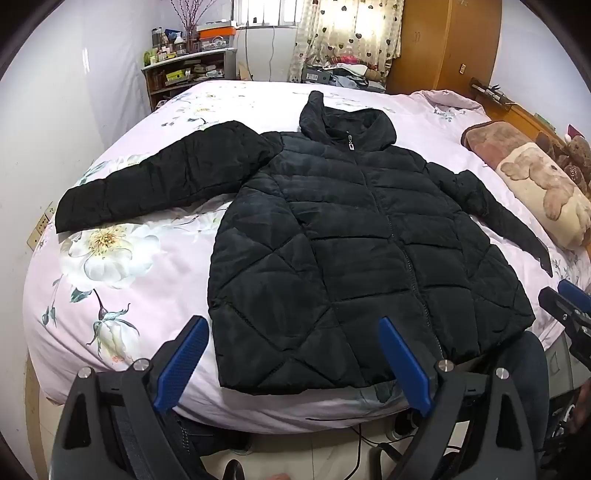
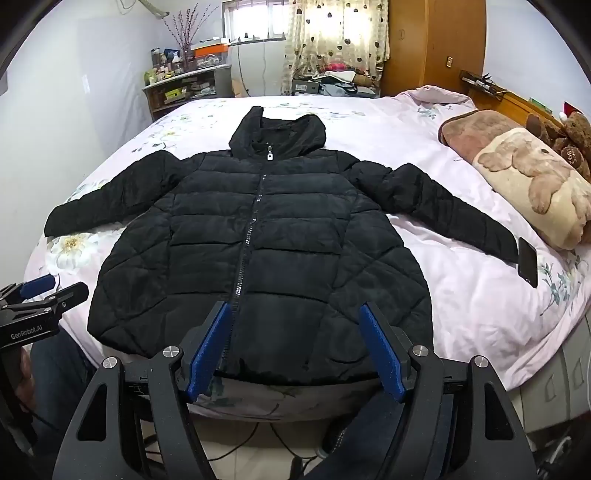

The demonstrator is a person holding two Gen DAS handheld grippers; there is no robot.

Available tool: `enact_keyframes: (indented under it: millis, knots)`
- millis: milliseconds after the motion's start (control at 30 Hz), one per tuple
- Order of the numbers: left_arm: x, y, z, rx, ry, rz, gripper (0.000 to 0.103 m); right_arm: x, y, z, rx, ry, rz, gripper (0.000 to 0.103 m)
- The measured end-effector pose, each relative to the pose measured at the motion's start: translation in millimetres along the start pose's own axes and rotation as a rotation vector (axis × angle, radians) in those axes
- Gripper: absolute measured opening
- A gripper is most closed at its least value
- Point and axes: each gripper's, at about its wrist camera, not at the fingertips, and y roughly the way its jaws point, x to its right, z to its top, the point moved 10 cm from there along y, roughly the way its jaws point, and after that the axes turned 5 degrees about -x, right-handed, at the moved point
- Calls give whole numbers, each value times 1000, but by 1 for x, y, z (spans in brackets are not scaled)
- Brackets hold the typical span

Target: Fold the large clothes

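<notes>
1. A black quilted jacket [image 2: 258, 240] lies flat and face up on a bed [image 2: 461, 314] with a pale pink floral cover, filling the middle of both wrist views.
2. Its zip is closed up to the collar, and the hood [image 2: 277, 129] points to the upper middle of the frame.
3. One sleeve [image 1: 155, 177] stretches toward the left edge of the frame; the other sleeve [image 2: 454, 210] angles down toward the right edge.
4. The hem sits at the near edge of the bed, in the lower middle of each view.
5. The left gripper [image 1: 291, 354] hangs above the near bed edge with its blue pads spread wide, nothing between them; the jacket's lower left corner shows in the gap behind.
6. The right gripper [image 2: 293, 350] hovers over the hem near the zip, its jaws likewise wide apart and clear of the cloth.
7. A dark phone [image 2: 527, 266] lies on the cover just beside the cuff of the right-hand sleeve.
8. A folded blanket with a bear print [image 2: 535, 184] rests at the right edge, with a brown teddy bear [image 2: 572, 136] behind it.
9. A cluttered shelf [image 2: 177, 88] stands at the upper left, and a heart-patterned curtain [image 2: 332, 33] hangs at the top middle.
</notes>
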Motion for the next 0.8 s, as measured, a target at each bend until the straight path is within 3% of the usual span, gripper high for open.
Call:
enact_keyframes:
  millis: [800]
  knots:
    - [-7,10,-1,-13,-6,1,94,-2,5,2,-9,-1,-1,71]
